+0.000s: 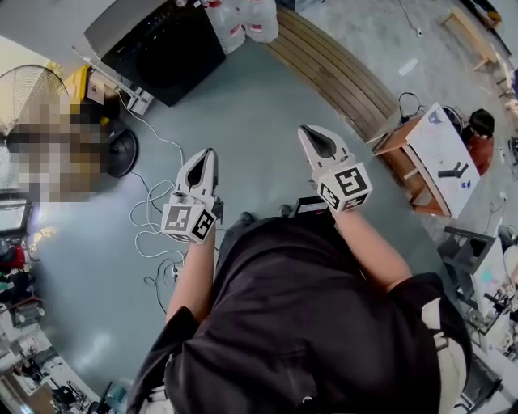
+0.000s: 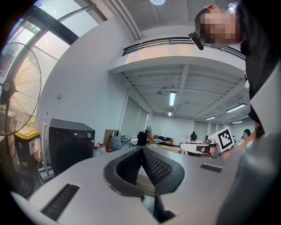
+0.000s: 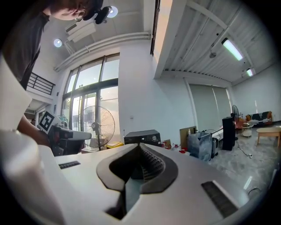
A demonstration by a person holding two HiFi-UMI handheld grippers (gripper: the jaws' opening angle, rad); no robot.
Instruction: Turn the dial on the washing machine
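Head view: the washing machine (image 1: 162,48) stands on the floor well ahead of the left hand-held gripper (image 1: 210,154) and the right hand-held gripper (image 1: 309,131). Left gripper view: jaws pressed together, empty. Right gripper view: likewise closed on nothing. Best to walk up square to the dial (image 3: 154,138), then part the jaws before reaching.

A: How many washing machines?
B: One washing machine (image 1: 162,48), and one standing fan (image 1: 24,89).
A: Grippers?
B: Two, the left gripper (image 1: 209,154) and the right gripper (image 1: 306,131).
A: Anything else?
B: Two clear jugs (image 1: 229,24) by the machine, and one white table (image 1: 437,137).
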